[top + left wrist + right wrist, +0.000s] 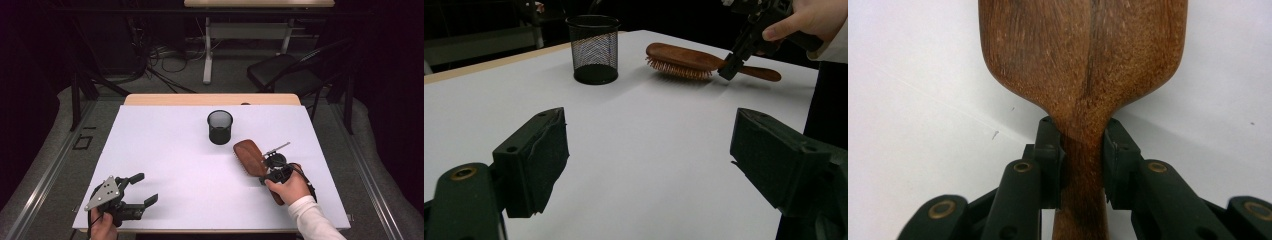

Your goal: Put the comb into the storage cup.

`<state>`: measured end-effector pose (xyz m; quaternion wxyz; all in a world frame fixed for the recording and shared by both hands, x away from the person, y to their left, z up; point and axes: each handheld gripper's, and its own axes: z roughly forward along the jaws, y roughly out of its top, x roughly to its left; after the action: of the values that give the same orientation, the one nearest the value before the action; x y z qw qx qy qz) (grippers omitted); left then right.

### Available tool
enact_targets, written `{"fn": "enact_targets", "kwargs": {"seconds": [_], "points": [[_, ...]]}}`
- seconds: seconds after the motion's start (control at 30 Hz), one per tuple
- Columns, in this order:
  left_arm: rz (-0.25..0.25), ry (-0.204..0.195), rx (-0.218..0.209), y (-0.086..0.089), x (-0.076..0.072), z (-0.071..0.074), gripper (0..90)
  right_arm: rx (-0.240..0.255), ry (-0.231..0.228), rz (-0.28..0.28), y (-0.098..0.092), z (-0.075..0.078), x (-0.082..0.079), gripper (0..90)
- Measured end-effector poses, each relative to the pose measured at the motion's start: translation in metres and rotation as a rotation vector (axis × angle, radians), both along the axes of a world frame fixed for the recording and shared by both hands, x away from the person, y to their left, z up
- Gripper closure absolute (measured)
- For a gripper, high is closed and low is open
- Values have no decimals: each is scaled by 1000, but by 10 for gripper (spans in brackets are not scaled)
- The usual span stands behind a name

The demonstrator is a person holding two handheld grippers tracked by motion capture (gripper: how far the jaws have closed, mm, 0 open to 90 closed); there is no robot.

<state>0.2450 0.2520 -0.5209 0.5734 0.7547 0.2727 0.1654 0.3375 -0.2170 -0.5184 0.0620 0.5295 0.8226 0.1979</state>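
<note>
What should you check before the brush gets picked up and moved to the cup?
1. Right tongs shut on the hairbrush neck, one jaw each side: ok.
2. Grip centred on the handle: ok in the right gripper view.
3. Brush lifted off the table: cannot tell; bristles point down, close to the surface.
4. Mesh cup upright, opening free: ok.
5. Table between brush and cup bare: ok.
6. Left tongs open, off to the side: ok.
</note>
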Motion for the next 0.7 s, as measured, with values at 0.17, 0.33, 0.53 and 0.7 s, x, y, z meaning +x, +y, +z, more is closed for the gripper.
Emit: {"fn": "enact_targets", "kwargs": {"seconds": [0.17, 0.33, 0.53, 0.7], "points": [[-5, 3, -2, -1, 1, 0, 158, 20, -45, -3, -6, 11, 0, 723], [-4, 4, 3, -1, 1, -1, 158, 21, -84, 0, -9, 26, 2, 723], [8, 16, 0, -1, 2, -2, 158, 48, -139, -4, -10, 39, 4, 724], [15, 32, -2, -2, 4, -3, 158, 55, -157, 7, -9, 44, 4, 724]]}}
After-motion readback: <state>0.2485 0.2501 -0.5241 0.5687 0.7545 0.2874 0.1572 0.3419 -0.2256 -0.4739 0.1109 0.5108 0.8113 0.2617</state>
